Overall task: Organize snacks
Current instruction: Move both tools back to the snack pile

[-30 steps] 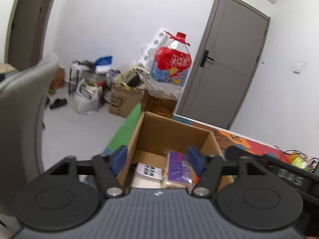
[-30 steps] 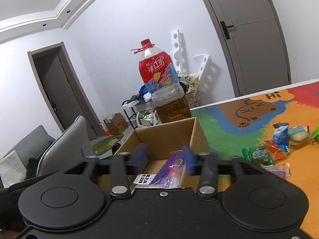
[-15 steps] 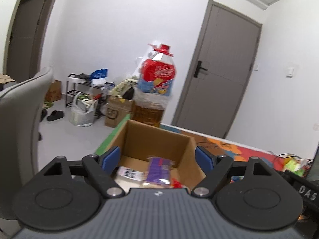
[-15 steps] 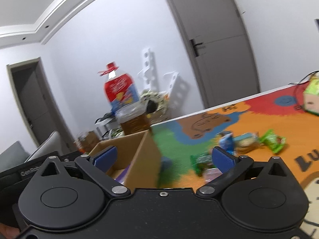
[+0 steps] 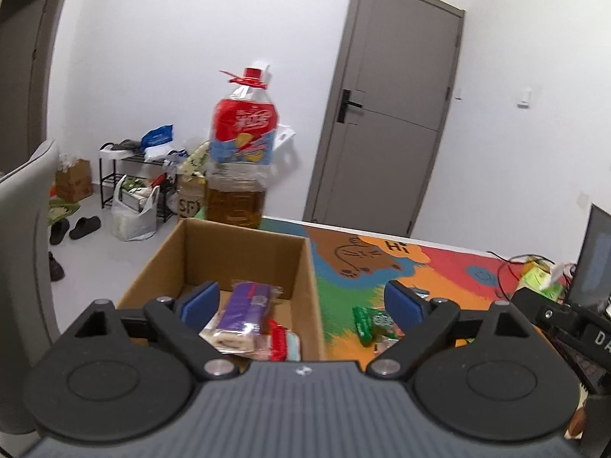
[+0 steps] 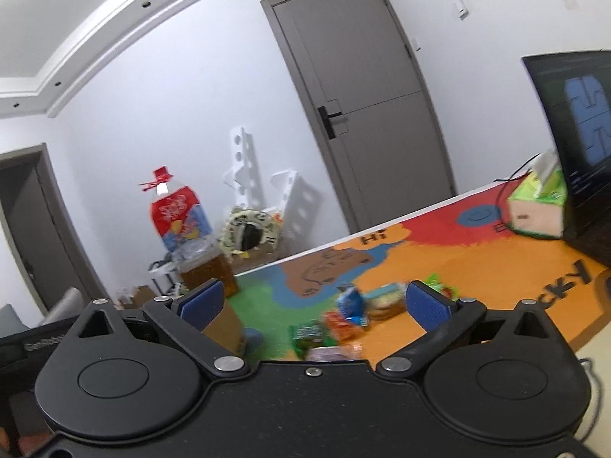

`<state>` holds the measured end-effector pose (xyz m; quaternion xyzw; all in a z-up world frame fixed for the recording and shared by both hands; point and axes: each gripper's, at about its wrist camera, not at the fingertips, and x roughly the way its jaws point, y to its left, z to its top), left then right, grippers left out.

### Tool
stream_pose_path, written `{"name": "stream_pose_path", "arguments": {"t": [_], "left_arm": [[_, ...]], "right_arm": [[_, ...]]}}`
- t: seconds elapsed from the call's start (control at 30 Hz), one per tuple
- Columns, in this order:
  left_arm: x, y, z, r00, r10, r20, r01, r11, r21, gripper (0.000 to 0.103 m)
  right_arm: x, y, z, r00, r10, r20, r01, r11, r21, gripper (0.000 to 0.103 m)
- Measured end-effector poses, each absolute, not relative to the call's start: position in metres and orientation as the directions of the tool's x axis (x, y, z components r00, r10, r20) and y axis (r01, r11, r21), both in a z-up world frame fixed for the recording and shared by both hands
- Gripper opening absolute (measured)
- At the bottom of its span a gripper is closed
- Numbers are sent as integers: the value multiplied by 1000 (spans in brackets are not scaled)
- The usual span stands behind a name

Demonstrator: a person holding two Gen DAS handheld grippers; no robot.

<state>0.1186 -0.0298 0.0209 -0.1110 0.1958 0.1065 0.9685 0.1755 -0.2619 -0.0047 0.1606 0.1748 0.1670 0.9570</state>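
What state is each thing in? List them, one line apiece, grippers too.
left gripper: open, just widened, holding nothing
right gripper: open, holding nothing
cardboard box: open-topped, several snacks inside
purple snack pack: lying in the box
loose snacks: scattered on the mat, not yet boxed
oil bottle: upright, capped, partly full
grey door: closed
tissue box: tissue sticking out

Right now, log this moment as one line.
left gripper: open, empty | right gripper: open, empty | cardboard box: holds snacks | loose snacks: on mat
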Motion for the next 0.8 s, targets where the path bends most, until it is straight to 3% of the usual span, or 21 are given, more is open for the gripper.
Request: {"name": "stream_pose_path", "arguments": {"t": [0.5, 0.8], "left_arm": [[154, -71, 15, 898, 67, -436, -137, 982, -129, 94], [184, -87, 3, 882, 46, -468, -107, 989, -105, 92]], "right_arm": [[199, -314, -27, 894, 314, -319, -166, 894, 416, 103], [225, -319, -46, 865, 303, -399, -128, 904, 408, 103]]}}
